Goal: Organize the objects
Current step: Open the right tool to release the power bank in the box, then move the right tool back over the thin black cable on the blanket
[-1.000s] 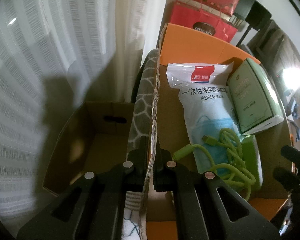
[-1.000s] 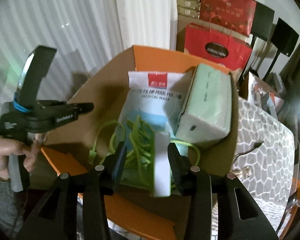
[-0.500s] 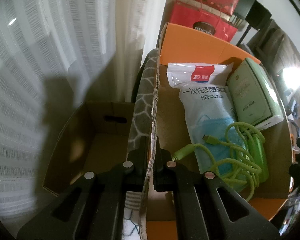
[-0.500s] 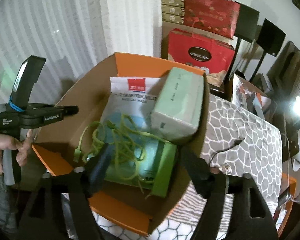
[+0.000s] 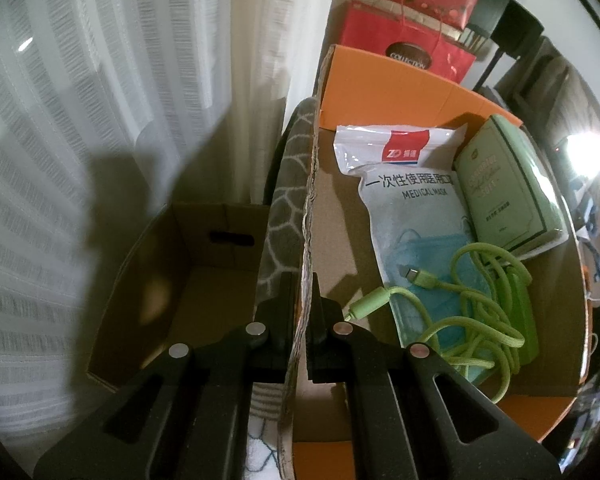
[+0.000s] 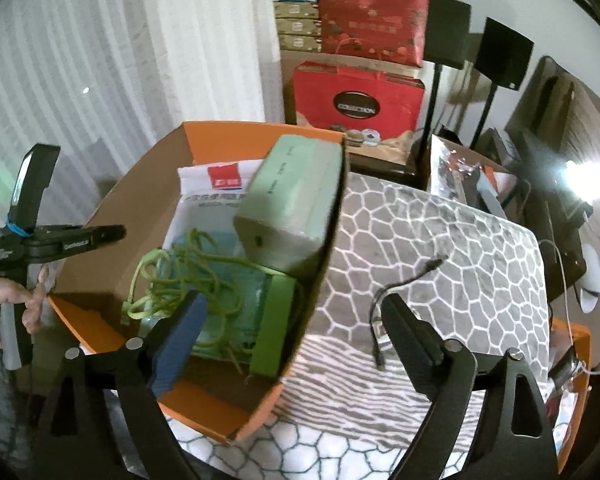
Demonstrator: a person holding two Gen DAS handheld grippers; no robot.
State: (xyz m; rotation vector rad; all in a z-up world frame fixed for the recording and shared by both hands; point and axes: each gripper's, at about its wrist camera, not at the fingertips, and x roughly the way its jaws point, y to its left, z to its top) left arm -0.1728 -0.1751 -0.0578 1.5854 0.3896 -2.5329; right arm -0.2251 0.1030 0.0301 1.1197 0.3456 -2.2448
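An orange cardboard box [image 5: 380,76] holds a white medical mask bag [image 5: 404,184], a pale green pack [image 5: 508,184], a tangled green cable [image 5: 472,304] and a flat green box [image 5: 526,320]. My left gripper [image 5: 304,282] is shut on the box's left wall [image 5: 307,208]. In the right wrist view a hand [image 6: 4,300] holds that left gripper [image 6: 100,236] at the box's left side. My right gripper [image 6: 296,302] hovers over the box's near right corner, its jaws opening wide. The box's right wall [image 6: 332,240] and the flat green box [image 6: 276,320] show between them, untouched.
An open brown carton [image 5: 172,280] sits left of the orange box, by a white curtain [image 5: 100,80]. A grey patterned cloth [image 6: 440,240] with a short black cable [image 6: 400,288] lies to the right. Red gift bags [image 6: 356,100] stand behind.
My right gripper let go of the flat green box, which now lies in the orange box, opened wide and drew back to the right. The left gripper kept its hold.
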